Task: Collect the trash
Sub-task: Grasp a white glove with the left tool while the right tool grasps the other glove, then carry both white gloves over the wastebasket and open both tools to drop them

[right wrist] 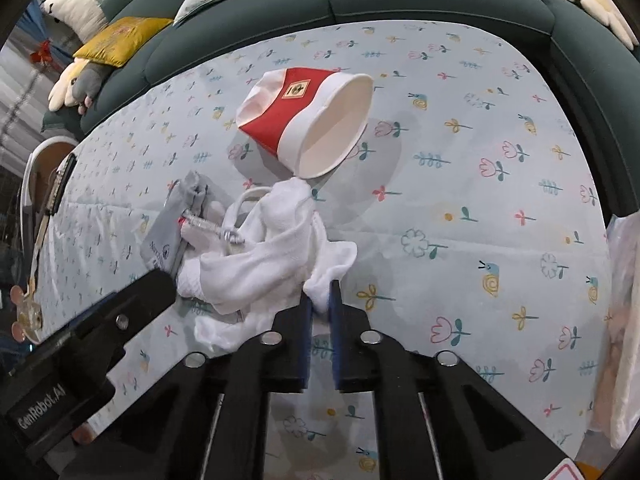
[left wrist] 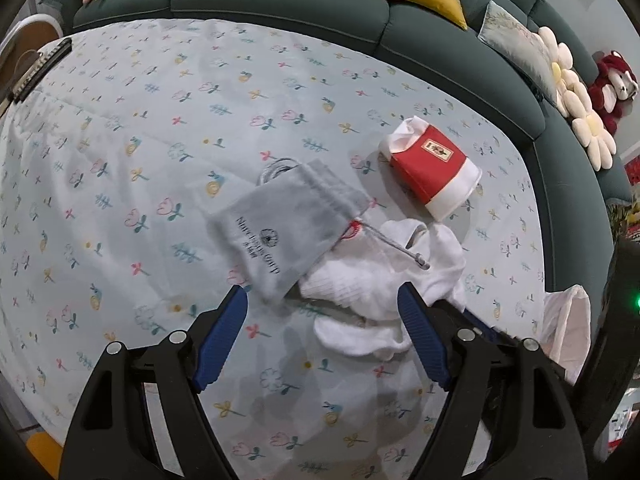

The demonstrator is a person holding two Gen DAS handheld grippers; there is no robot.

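A crushed red and white paper cup (left wrist: 434, 168) lies on its side on the flowered sheet (left wrist: 140, 128); it also shows in the right wrist view (right wrist: 308, 120). White socks (left wrist: 384, 280) lie in a heap, partly under a grey drawstring pouch (left wrist: 288, 232) with a metal-tipped cord. My left gripper (left wrist: 322, 300) is open, its blue pads either side of the heap's near edge. My right gripper (right wrist: 320, 300) is shut on a fold of the white socks (right wrist: 272, 256). The pouch (right wrist: 172, 232) lies left of them.
A dark green padded headboard (left wrist: 280, 0) with yellow and pale cushions and plush toys rings the bed. A translucent plastic bag (left wrist: 568, 328) hangs at the right edge, also in the right wrist view (right wrist: 620, 320). A chair and a dark bar (left wrist: 40, 68) stand at the left.
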